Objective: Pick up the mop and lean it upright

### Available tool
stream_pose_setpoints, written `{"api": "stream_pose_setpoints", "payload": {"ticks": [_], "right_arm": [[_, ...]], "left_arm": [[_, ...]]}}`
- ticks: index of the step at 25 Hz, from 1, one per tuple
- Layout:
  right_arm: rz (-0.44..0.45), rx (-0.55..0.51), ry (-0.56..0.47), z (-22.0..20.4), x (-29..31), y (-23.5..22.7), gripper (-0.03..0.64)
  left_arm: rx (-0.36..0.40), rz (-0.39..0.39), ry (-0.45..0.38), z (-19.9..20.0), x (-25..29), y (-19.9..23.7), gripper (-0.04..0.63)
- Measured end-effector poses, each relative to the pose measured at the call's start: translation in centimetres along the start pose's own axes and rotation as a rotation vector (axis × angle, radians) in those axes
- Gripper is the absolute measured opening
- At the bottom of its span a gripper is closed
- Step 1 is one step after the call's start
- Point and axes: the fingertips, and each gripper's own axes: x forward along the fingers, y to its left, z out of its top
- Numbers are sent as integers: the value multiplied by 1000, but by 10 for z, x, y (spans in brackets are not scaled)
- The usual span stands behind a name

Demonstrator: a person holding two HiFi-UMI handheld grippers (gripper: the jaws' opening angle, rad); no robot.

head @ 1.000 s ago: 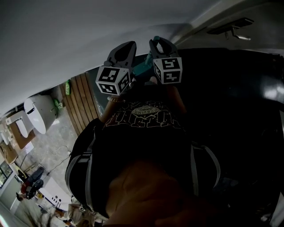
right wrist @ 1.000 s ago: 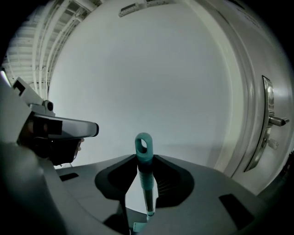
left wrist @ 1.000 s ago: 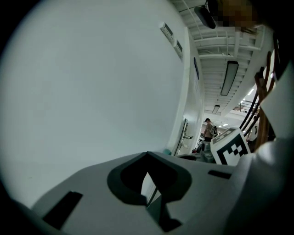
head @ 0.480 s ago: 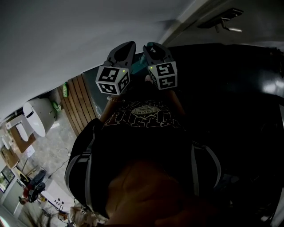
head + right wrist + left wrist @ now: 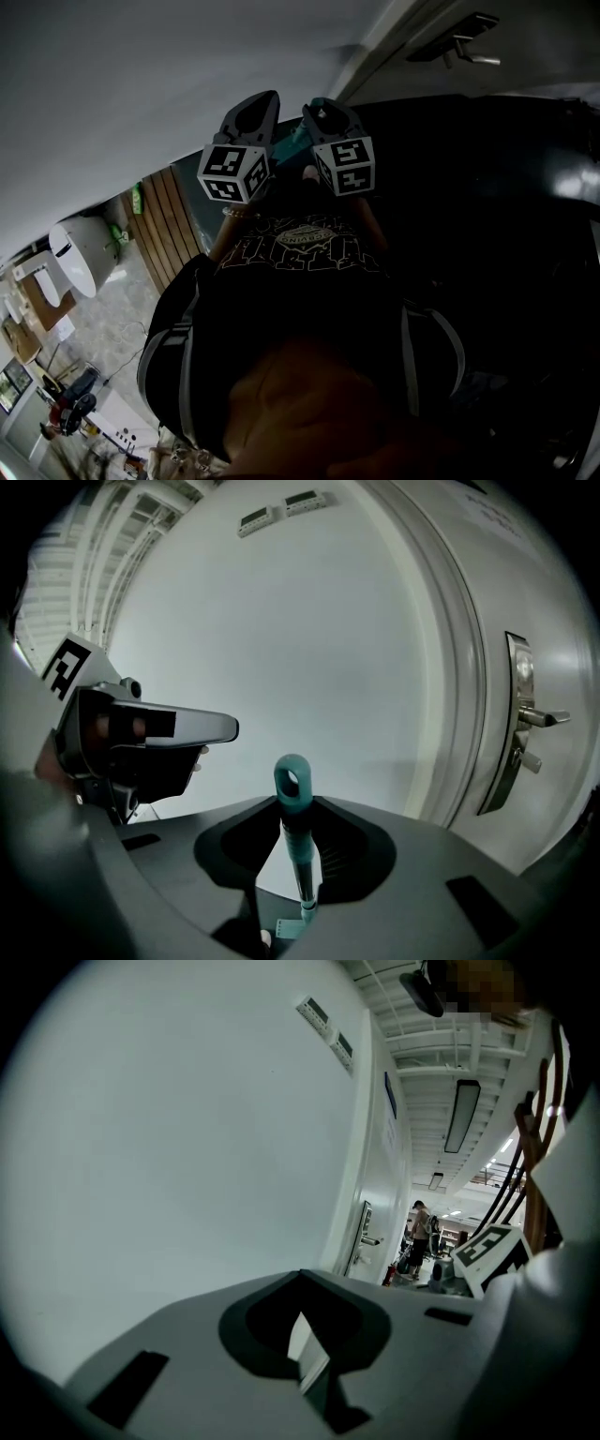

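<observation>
The mop shows only as its teal handle [image 5: 296, 841], whose looped end [image 5: 292, 782] sticks up past my right gripper's jaws. My right gripper [image 5: 298, 878] is shut on that handle and holds it upright close to a white wall [image 5: 309, 639]. In the head view the teal handle [image 5: 292, 142] peeks out between the two grippers, raised in front of the person's dark shirt. My left gripper [image 5: 253, 111] is just left of the right gripper [image 5: 330, 114]; its jaws stand together with nothing between them [image 5: 305, 1354]. The mop head is hidden.
A white door with a metal lever handle [image 5: 530, 719] stands right of the wall. A brown slatted panel [image 5: 169, 216] and a white rounded machine [image 5: 80, 246] lie at the lower left. People [image 5: 419, 1232] stand far down the corridor.
The right gripper with the mop handle has shifted slightly left, closer to the left gripper. The left gripper has hardly moved.
</observation>
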Motion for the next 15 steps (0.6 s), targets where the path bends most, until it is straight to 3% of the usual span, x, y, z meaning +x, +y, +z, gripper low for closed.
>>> {"api": "stream_pose_setpoints", "payload": {"ticks": [15], "right_arm": [[-38,20,-119,58,-42,-12,118]], "left_arm": [[11,-27,-20,13,8,-6,38]]}}
